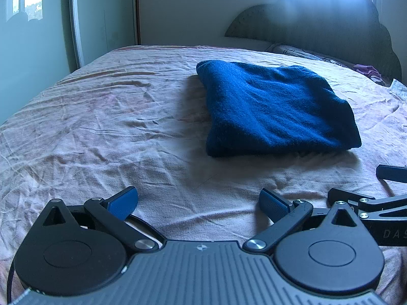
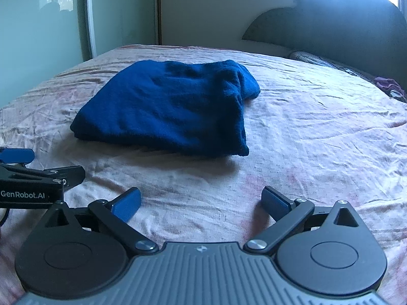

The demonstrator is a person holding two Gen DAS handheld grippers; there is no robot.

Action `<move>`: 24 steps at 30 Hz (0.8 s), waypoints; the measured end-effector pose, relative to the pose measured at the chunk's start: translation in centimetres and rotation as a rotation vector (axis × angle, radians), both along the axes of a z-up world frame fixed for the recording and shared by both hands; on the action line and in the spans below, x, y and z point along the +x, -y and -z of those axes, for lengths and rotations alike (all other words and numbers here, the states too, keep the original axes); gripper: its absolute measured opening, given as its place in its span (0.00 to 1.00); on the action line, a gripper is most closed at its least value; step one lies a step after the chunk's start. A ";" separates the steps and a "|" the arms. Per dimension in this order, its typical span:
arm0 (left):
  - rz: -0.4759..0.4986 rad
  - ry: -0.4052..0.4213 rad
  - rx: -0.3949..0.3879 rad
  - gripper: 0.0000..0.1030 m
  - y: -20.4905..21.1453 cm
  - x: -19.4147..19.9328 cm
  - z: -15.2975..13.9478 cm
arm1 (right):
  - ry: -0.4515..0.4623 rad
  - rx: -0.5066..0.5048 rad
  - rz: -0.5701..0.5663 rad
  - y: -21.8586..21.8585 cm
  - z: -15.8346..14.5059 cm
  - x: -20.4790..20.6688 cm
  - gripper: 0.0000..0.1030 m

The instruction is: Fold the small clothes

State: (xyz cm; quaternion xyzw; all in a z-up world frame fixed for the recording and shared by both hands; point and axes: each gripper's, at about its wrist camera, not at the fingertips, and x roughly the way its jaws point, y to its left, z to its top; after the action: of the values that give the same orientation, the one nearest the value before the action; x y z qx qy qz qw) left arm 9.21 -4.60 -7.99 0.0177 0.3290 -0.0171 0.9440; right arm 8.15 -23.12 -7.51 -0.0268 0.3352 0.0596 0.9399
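Blue garment [image 1: 277, 106] sits folded mid-bed on the wrinkled pink sheet [image 1: 101, 127], left tongs [image 1: 198, 203] and right tongs [image 2: 201, 203] both spread wide, empty, just short of it, each cut off at the other view's edge; headboard [image 2: 330, 25] washed out by window glare.

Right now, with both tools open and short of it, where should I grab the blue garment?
Probably the near edge of the garment, from the front: it lies folded flat on the sheet, its stacked layers facing the tools. The left tool could take the near left corner, the right tool the near right corner.
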 end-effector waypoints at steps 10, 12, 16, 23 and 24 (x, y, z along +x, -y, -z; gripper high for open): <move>0.000 0.000 -0.003 1.00 0.0 0.0 0.2 | 0.015 0.002 0.006 0.0 0.0 -0.2 0.99; 0.001 0.000 -0.005 1.00 0.0 0.0 0.2 | 0.019 0.000 0.006 0.0 0.0 -0.4 0.99; 0.000 0.000 -0.009 1.00 -0.1 0.0 0.2 | 0.026 -0.001 0.005 0.0 -0.1 -0.5 0.99; 0.000 0.000 -0.007 1.00 -0.1 0.1 0.1 | 0.019 0.005 0.006 0.1 -0.1 -0.5 0.99; 0.000 0.000 -0.007 1.00 -0.1 0.1 0.1 | 0.018 0.007 0.007 0.2 -0.1 -0.5 0.99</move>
State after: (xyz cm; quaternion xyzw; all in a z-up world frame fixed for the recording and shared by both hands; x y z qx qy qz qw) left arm 9.26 -4.55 -8.14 0.0144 0.3291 -0.0181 0.9440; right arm 7.70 -23.28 -7.46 -0.0227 0.3266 0.0573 0.9431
